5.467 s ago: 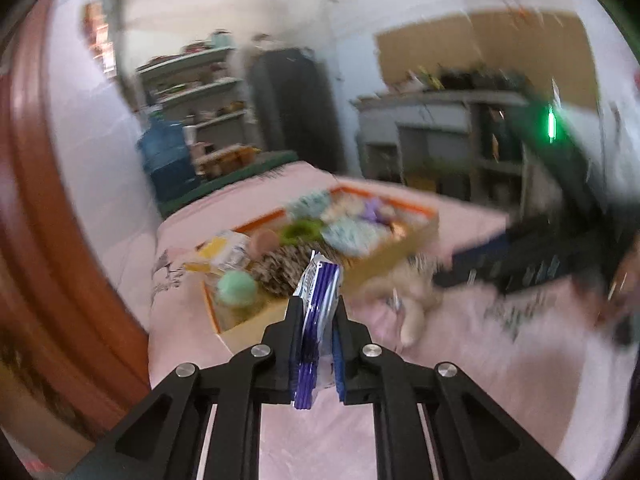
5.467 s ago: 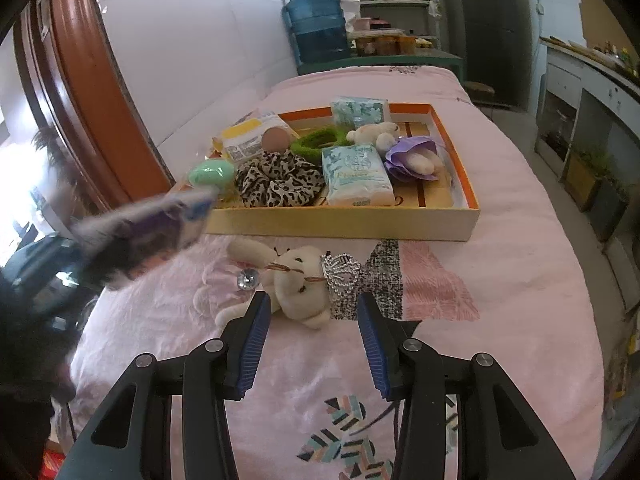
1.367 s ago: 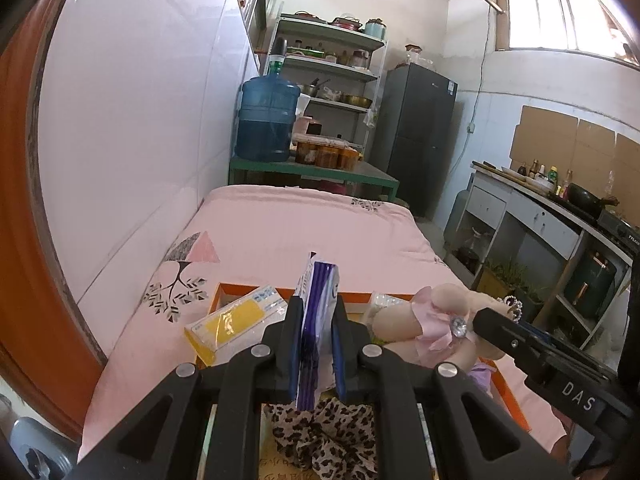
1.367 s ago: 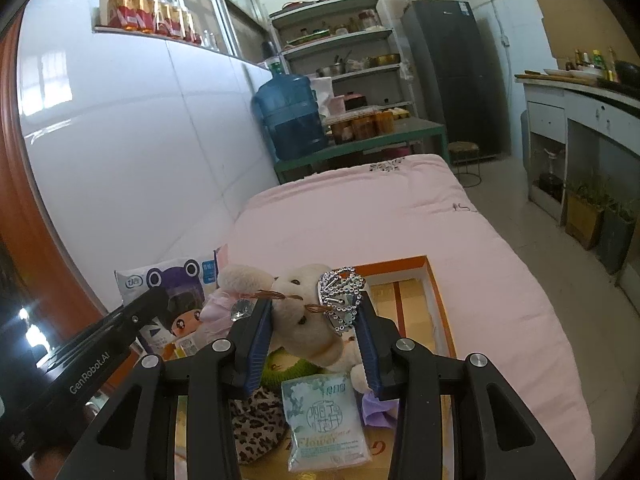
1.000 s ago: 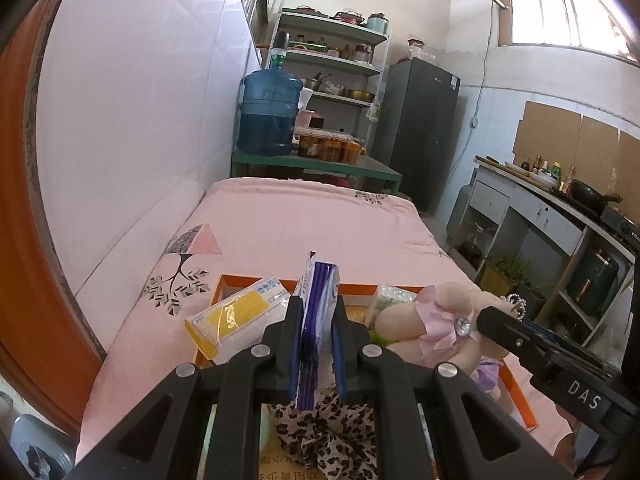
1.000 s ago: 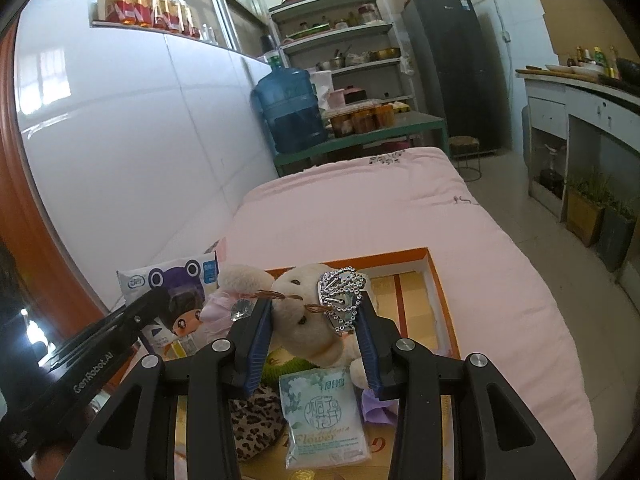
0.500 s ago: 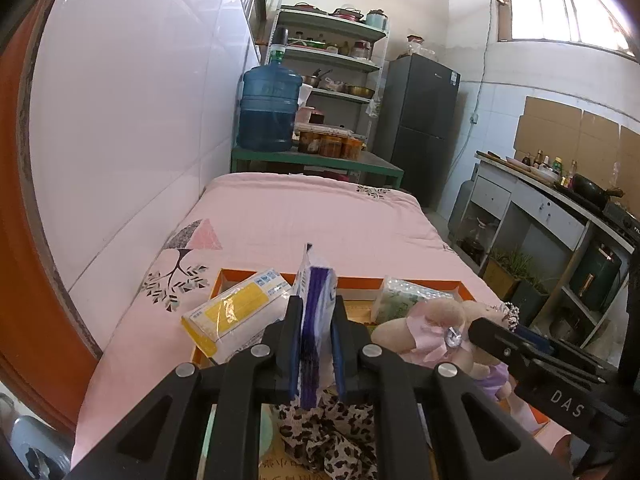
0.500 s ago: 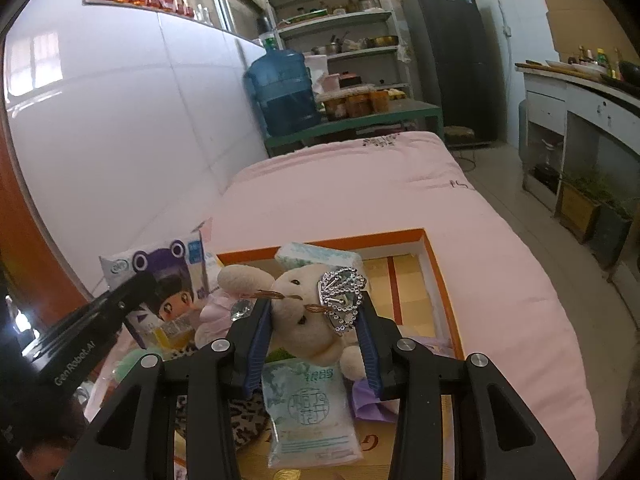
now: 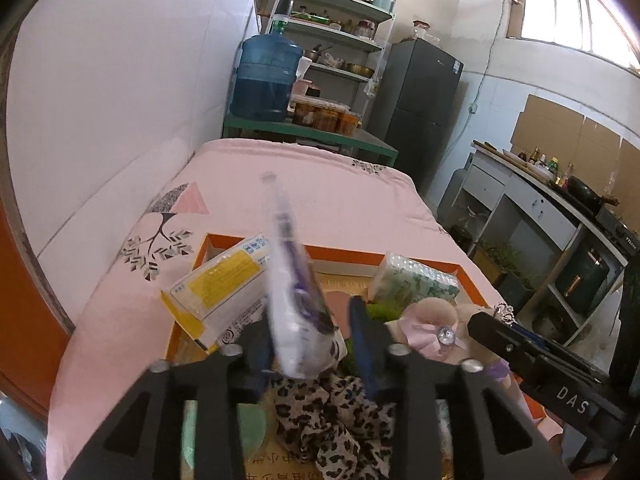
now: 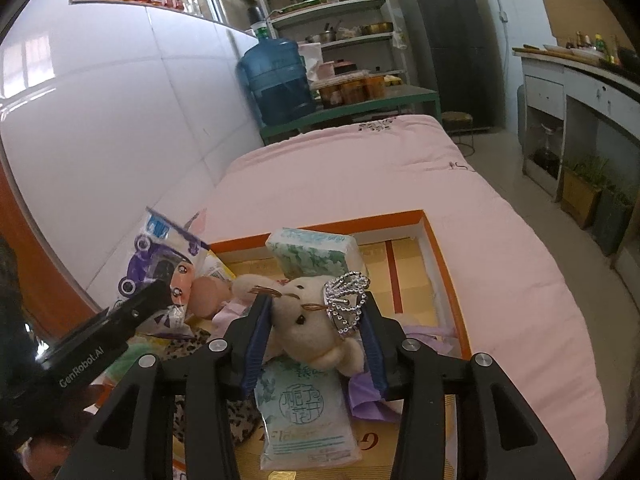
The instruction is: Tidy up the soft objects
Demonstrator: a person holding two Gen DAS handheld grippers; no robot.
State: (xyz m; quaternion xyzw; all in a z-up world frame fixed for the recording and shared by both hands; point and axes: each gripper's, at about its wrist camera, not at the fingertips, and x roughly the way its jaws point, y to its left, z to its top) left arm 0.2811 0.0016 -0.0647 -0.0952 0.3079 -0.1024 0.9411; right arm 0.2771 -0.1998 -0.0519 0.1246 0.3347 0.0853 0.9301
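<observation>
Over the orange-rimmed tray [image 9: 360, 254] my left gripper [image 9: 308, 316] has its jaws opening. The purple-and-white tissue pack [image 9: 292, 300] is blurred and tips left between them, clear of the right pad. From the right wrist view the same pack [image 10: 160, 268] leans at the tray's left side. My right gripper [image 10: 316, 304] hangs over the tray [image 10: 440, 248], its jaws starting to open. The cream plush rabbit [image 10: 308, 324] with a silver crown still fills the gap and touches both pads. In the left wrist view the plush rabbit [image 9: 432, 320] shows at right.
The tray holds a yellow pack [image 9: 224, 280], a green-patterned tissue pack [image 9: 412, 280], a leopard scrunchie [image 9: 332, 412], a floral tissue pack [image 10: 308, 412] and a purple item [image 10: 368, 396]. It sits on a pink-covered bed [image 10: 360, 168]. A white wall runs along the left.
The left jaws have spread apart and the purple-and-white pack has come loose, tipping left. Both grippers have sunk a little toward the tray. The right jaws stand slightly wider.
</observation>
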